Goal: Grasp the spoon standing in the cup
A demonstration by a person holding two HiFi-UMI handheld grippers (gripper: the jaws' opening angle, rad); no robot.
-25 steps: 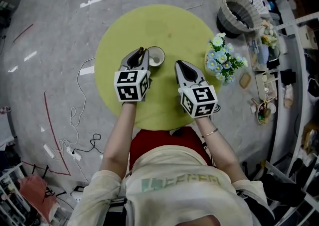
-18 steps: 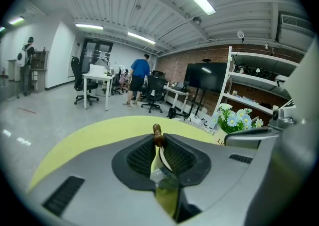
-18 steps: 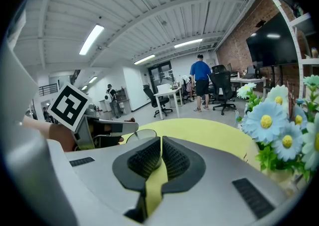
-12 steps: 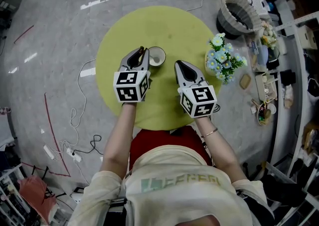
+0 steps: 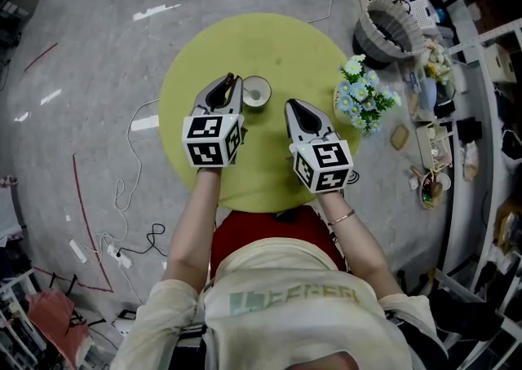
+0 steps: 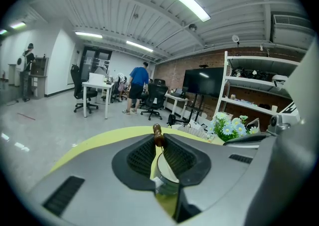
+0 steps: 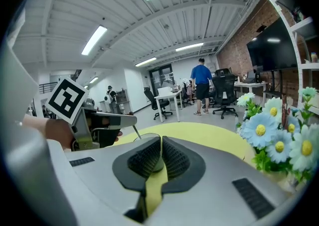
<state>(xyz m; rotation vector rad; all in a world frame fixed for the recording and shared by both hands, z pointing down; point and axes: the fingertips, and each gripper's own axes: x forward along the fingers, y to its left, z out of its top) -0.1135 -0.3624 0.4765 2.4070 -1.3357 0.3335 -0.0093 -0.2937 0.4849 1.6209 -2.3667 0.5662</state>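
Head view: looked steeply down on the desk (image 5: 277, 42).
Left view: looked along the left claw (image 6: 159, 143), close.
Right view: along the right claw (image 7: 160, 143).
Shared: desk, cup (image 5: 256, 92), flowers (image 5: 364, 95).

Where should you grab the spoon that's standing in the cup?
Grab the spoon by its brown handle top. It is the only part poking above the rim of the cup; the rest is down inside. The handle is thin and leans left, so come from the cup's left with one jaw on each side. The left gripper is placed that way, jaws closed on the brown tip.
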